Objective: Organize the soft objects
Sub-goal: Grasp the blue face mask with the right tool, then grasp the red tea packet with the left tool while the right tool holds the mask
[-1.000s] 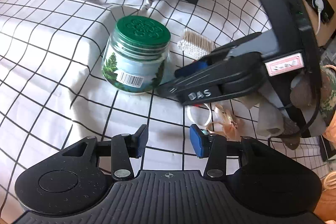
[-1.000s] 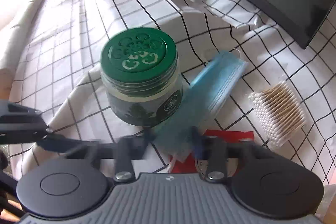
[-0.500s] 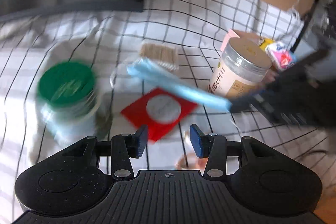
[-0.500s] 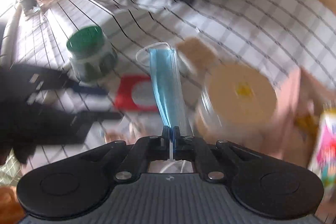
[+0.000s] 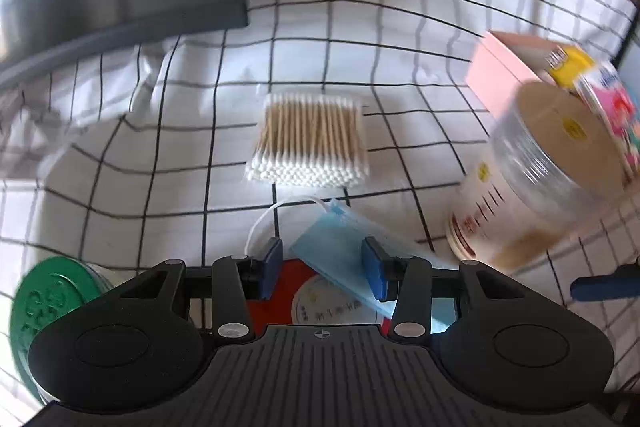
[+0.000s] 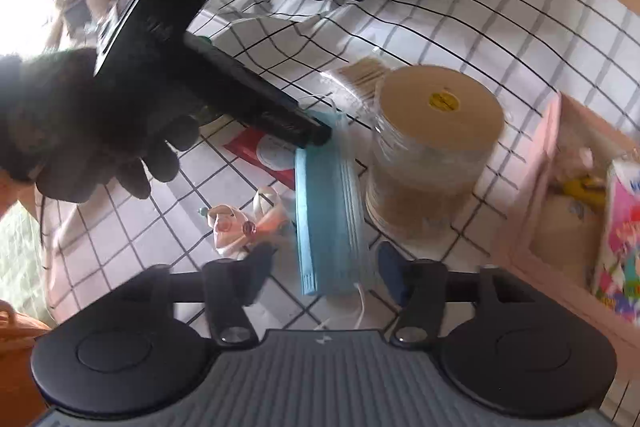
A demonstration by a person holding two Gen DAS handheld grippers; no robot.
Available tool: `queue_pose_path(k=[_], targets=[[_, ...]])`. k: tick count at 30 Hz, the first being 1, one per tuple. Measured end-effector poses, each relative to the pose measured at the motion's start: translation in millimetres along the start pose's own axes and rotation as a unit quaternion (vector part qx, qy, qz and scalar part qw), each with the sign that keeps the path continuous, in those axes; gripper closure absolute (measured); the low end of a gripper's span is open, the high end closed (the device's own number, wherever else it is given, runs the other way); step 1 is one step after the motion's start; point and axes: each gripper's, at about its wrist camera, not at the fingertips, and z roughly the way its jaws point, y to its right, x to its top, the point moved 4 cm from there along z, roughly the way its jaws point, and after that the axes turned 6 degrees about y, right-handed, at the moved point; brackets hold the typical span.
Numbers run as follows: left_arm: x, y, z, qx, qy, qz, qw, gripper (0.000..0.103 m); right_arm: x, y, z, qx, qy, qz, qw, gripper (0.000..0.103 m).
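Both grippers point steeply down. The right gripper (image 6: 322, 269) is opening its jaws, its blurred fingers standing clear on both sides of a blue mask (image 6: 326, 211). The left gripper (image 5: 322, 269) holds its jaws parted, nothing clamped between them. A gloved hand (image 6: 76, 123) grips the left gripper's handle.

Your L wrist cam sat behind the left claw (image 5: 322, 273), looking steeply down & fwd, close over the checked cloth (image 5: 400, 39), w/ the cotton swabs (image 5: 310, 139) dead ahead. Your R wrist cam sat behind the right claw (image 6: 326, 267), also tilted down, close in, facing across twd the left claw's side. Both views shared the blue mask (image 5: 348, 247) (image 6: 326, 211), the red card (image 5: 292, 287) (image 6: 256, 151), the tan-lidded jar (image 5: 532, 179) (image 6: 436, 139) & the pink box (image 5: 496, 67) (image 6: 536, 195).
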Motion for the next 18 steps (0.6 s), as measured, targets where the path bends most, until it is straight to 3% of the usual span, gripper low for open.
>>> queue_pose_path(k=[3, 5, 6, 9, 11, 14, 18], targets=[[-3, -3, -1, -0.012, -0.006, -0.020, 0.9997, 0.055, 8, -4, 20, -0.008, -0.004, -0.023, 1.000, 0.042], [-9, -2, -9, -0.030, -0.015, -0.030, 0.9990, 0.056, 10, -4, 27, -0.005, -0.015, -0.018, 1.000, 0.084], [-14, -3, -15, -0.052, -0.027, -0.048, 0.9971, 0.056, 10, -3, 30, 0.002, -0.023, -0.012, 1.000, 0.089], [-28, -4, -32, -0.097, -0.051, -0.097, 0.9893, 0.056, 9, -1, 33, 0.005, -0.032, -0.006, 0.999, 0.094], [-35, 0, -47, -0.120, -0.053, -0.100, 0.9862, 0.057, 10, -2, 33, 0.011, -0.035, -0.004, 0.999, 0.095], [-40, 8, -68, -0.127, -0.038, -0.058, 0.9895, 0.057, 17, -3, 32, 0.020, -0.029, 0.010, 0.999, 0.098], [-40, 24, -73, -0.070, -0.019, 0.065, 0.9952, 0.057, 21, 2, 31, -0.019, -0.019, 0.018, 0.999, 0.098]])
